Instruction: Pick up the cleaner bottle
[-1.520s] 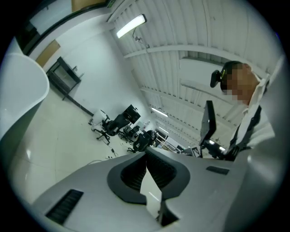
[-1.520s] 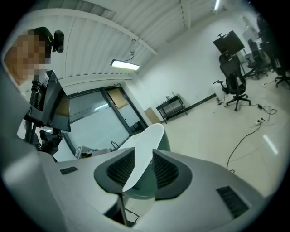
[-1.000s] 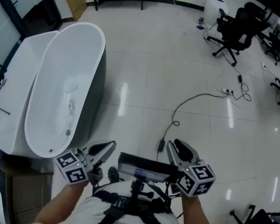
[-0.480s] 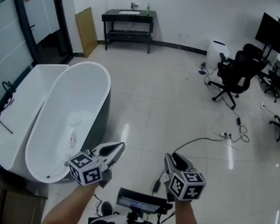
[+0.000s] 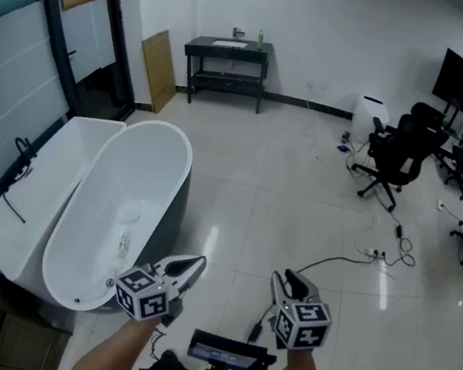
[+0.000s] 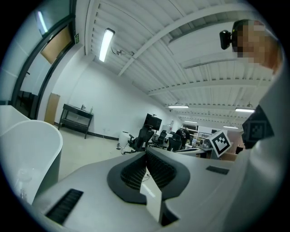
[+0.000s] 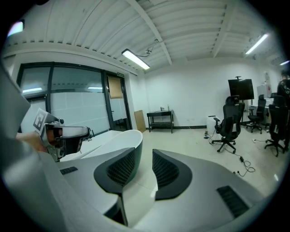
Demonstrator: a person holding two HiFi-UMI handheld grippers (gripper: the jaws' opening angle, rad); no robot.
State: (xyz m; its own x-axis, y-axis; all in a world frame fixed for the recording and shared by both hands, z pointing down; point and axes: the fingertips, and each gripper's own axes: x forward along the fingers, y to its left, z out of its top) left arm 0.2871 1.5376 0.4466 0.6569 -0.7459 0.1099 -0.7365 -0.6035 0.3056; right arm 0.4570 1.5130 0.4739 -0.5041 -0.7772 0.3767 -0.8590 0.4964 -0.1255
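change: view lifted; black counter (image 5: 229,55) with small green bottle (image 5: 259,39) now shows, far off
left hand-held gripper (image 5: 197,262): clenched, empty
right hand-held gripper (image 5: 287,276): clenched, empty
task: pickup not begun

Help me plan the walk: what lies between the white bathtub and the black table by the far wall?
Only bare floor lies between bathtub and table, seen in the head view.

Bare floor (image 5: 281,206) lies open straight ahead, through to the far worktop (image 5: 228,46). The bathtub (image 5: 122,205) blocks the left side. Chairs (image 5: 394,159) crowd the right, and a cable (image 5: 325,261) trails across the near floor.
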